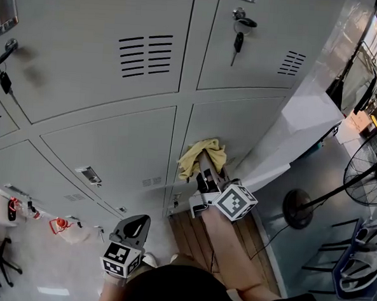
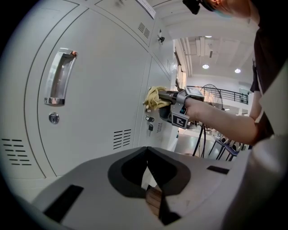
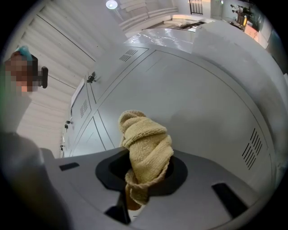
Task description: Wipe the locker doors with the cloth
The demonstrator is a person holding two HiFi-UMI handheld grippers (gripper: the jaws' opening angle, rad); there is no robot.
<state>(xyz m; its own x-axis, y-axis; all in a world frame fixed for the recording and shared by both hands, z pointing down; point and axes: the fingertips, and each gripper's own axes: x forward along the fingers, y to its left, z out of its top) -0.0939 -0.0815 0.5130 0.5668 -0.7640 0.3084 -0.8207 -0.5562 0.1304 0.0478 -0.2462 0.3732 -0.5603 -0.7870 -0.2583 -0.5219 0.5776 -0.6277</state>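
Here, in the head view, we see the right tongs [image 1: 206,174] pushing the yellow cloth [image 1: 203,155] against the left edge of a lower locker door [image 1: 247,125], right by the seam with its neighbour. The left tongs [image 1: 133,225] hang low, well apart from the lockers. A key [image 1: 238,40] dangles from the door above, and a floor fan [image 1: 365,180] stands off to the right. Neither blocks the present patch, but we judge the key would snag the cloth if the wiping climbs that far.

In the left gripper view, the left tongs [image 2: 148,179] are clenched on nothing. Ahead are a handle [image 2: 60,77] and a round lock [image 2: 54,118] on the near door. A second key [image 2: 150,127] hangs just below the cloth, so there are more places for loose fabric to catch.

In the right gripper view, the right tongs [image 3: 135,195] grasp the cloth [image 3: 145,150] by its lower end only, and the bunched rest stands free. We reckon a hard drag could pull it out, or let the bare tips scrape the paint. Vent slots [image 3: 253,149] lie near the door's right edge.
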